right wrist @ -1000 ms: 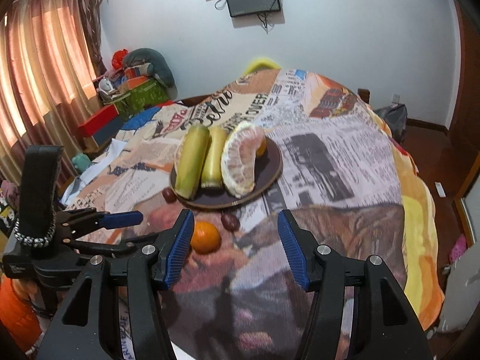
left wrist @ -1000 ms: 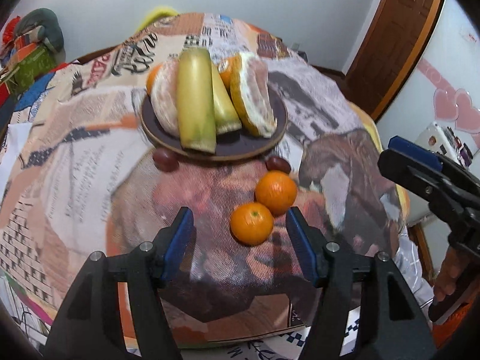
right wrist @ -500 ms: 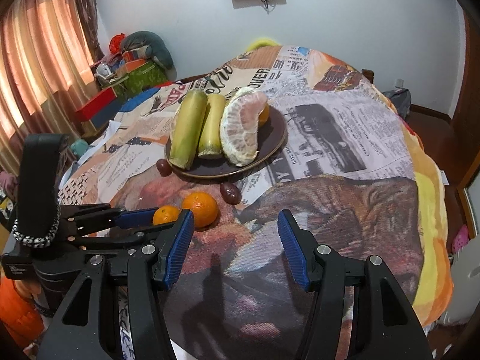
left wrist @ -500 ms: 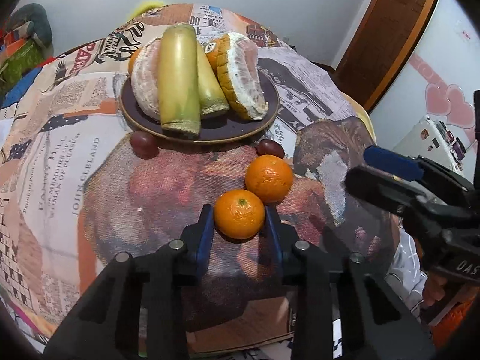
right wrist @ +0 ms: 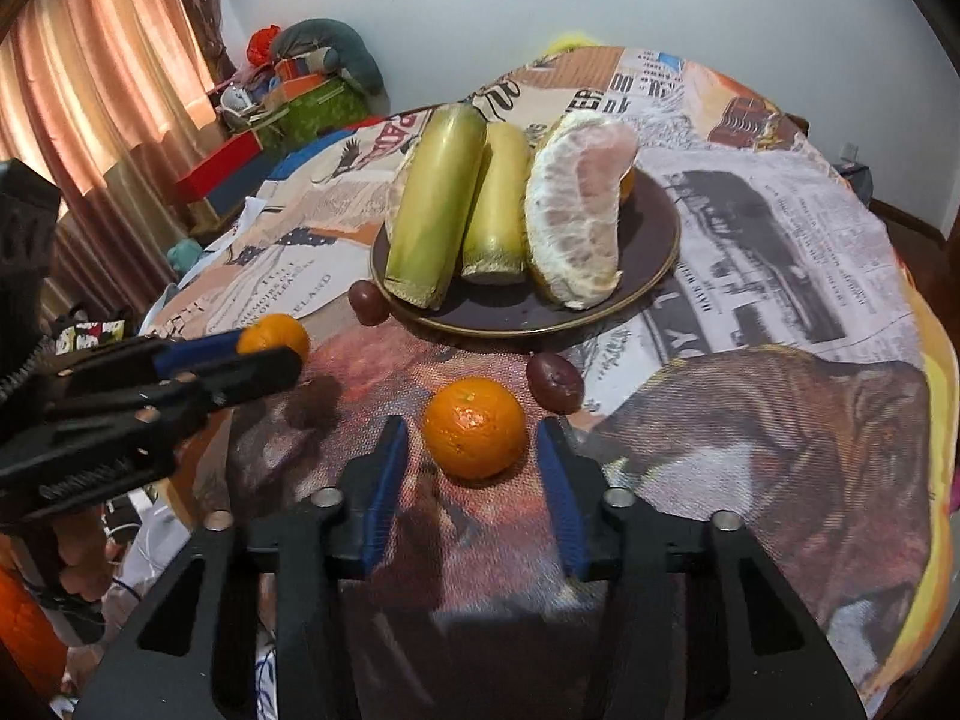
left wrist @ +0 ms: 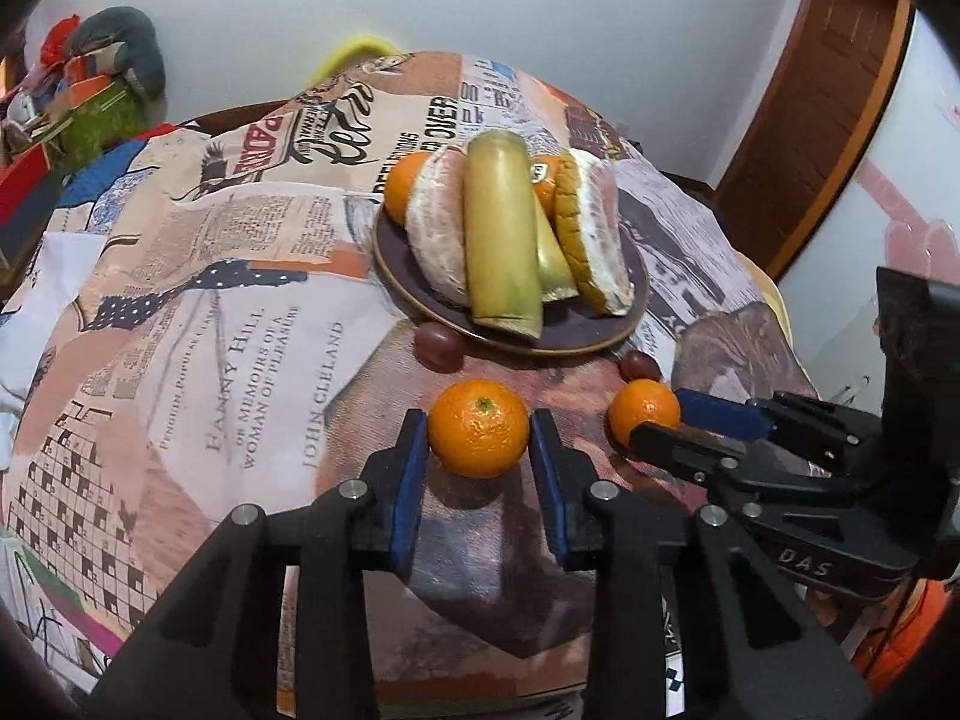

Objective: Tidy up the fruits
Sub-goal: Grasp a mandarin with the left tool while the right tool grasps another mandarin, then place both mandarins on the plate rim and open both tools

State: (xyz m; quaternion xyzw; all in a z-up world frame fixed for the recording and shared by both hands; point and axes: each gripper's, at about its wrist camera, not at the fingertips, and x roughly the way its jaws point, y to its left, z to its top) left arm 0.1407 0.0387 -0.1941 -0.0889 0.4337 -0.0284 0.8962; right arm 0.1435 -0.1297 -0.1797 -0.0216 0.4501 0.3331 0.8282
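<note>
Left wrist view
Your left gripper (left wrist: 479, 443): its blue-padded jaws pinch a small round orange mandarin (left wrist: 479, 435), both pads against the peel, just above the newspaper-print tablecloth (left wrist: 240, 324).
Second orange mandarin (left wrist: 641, 409): on the cloth to the right, with the fingers of your right gripper (left wrist: 684, 423) on either side of it.
Dark brown round plate (left wrist: 600, 333): beyond the mandarins, bearing two yellow-green sugarcane lengths (left wrist: 501, 240) and peeled pomelo wedges (left wrist: 591, 234).
Two dark red jujubes (left wrist: 439, 343): on the cloth at the plate's near rim, well apart.

Right wrist view
Your right gripper (right wrist: 474, 468): jaws spread, a gap on each side of the second mandarin (right wrist: 474, 435), which sits on the cloth between them.
Your left gripper (right wrist: 264, 354): at the left, clamped on the first mandarin (right wrist: 275, 336).
Plate (right wrist: 654, 264): behind, with cane (right wrist: 435, 222) and pomelo (right wrist: 579, 222); one jujube (right wrist: 555, 383) lies just beside the right finger's tip, another by the plate's left rim.
</note>
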